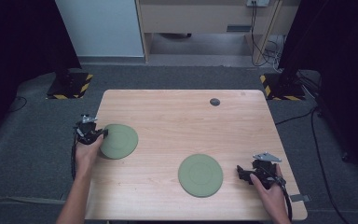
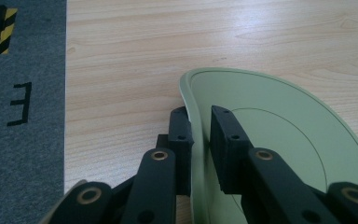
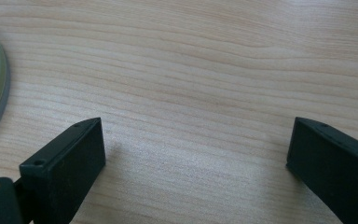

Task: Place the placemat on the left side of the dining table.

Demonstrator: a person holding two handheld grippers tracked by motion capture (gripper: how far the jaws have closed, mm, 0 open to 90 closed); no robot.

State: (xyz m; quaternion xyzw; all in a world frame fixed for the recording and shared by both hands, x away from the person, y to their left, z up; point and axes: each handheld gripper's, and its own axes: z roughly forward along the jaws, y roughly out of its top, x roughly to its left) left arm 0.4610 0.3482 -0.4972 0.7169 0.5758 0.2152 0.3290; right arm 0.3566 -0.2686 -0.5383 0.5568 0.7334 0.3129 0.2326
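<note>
Though thin-rimmed, round green plate (image 2: 279,140)

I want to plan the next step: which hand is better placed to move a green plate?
Left. The left claw already straddles the rim of the left plate; the right claw stands open beside the other plate.

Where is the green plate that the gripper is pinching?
In the high view, the pinched green plate sits near the table's left edge, its rim between the left gripper's jaws. The other green plate lies nearer the right gripper.
</note>
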